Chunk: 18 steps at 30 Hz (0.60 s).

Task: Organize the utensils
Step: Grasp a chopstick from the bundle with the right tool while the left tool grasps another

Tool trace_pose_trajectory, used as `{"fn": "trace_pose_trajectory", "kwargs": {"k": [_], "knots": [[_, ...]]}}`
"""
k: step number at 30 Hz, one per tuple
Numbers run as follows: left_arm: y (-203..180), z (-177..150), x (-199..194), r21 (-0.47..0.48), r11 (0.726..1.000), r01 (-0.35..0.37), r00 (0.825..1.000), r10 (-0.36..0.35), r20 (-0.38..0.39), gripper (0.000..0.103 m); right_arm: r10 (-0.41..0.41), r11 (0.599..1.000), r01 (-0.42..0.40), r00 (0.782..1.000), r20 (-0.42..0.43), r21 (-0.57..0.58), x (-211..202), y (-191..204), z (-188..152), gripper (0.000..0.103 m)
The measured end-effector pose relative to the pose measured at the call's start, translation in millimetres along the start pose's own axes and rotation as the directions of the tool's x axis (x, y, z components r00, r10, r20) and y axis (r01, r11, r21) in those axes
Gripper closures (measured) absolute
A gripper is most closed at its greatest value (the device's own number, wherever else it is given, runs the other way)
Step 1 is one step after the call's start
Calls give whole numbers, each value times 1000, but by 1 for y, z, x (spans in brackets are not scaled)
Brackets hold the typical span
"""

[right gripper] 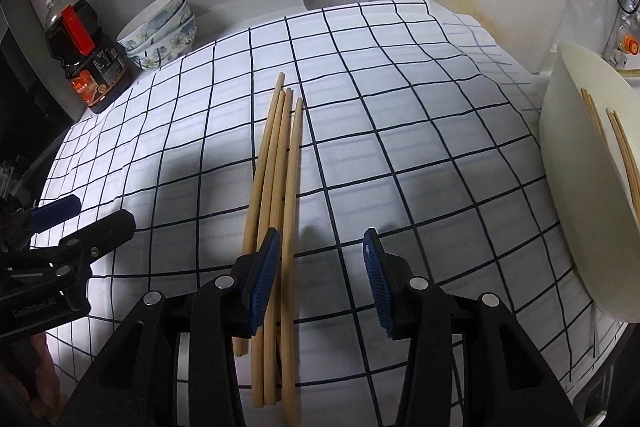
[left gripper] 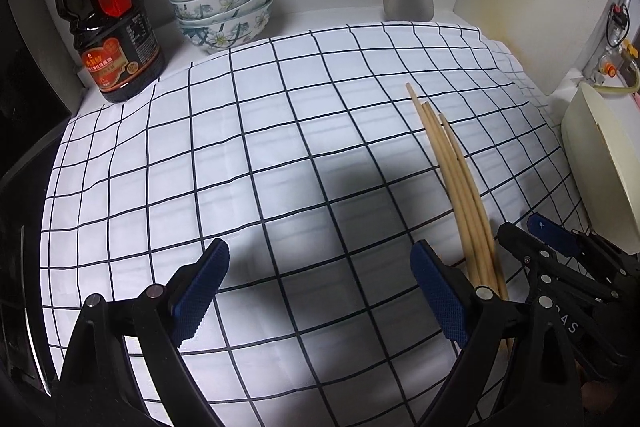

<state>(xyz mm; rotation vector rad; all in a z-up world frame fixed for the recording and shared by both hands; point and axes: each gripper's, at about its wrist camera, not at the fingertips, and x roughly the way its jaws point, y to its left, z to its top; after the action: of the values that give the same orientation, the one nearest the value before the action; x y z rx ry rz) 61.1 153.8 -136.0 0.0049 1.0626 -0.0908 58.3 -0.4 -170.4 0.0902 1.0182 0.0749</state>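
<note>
Right jaws: we see the right gripper (right gripper: 320, 279) spread wide with nothing clamped; its left pad sits over the bundle, the right pad over bare cloth.
Left jaws: our left gripper (left gripper: 320, 291) is also wide apart and empty, hovering above the checked cloth (left gripper: 280, 131).
Task's thing: four loose chopsticks (right gripper: 276, 195) lie flat on the cloth, running from under the right gripper's left pad forward and away. From the left gripper they pass just outside its right pad.
Where they belong: we judge the cream holder (right gripper: 580, 163), well off to the right of the right jaws, is the goal, since other chopsticks (right gripper: 620, 143) already lean inside it.
Why so placed: the sticks lie nearly parallel and touching, which we think suits a pinch across the bundle; the right gripper looks lined up along them for that.
Hidden: the near ends of some sticks vanish beneath the right gripper's body; we cannot tell whether its pad touches them or hangs above.
Cut off: the holder's far side and base leave the picture.
Hard to read: the soy sauce bottle (left gripper: 106, 23) label, beside the stacked bowls (left gripper: 224, 7).
</note>
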Motion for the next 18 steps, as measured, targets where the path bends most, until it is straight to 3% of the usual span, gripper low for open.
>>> {"fn": "trace_pose_trajectory", "kwargs": {"k": [18], "knots": [[-1,-1,4,-8,1000,6,1000,-6,-8,13,-45,997,44,999,-11,-70,10,10,-6,62]]}}
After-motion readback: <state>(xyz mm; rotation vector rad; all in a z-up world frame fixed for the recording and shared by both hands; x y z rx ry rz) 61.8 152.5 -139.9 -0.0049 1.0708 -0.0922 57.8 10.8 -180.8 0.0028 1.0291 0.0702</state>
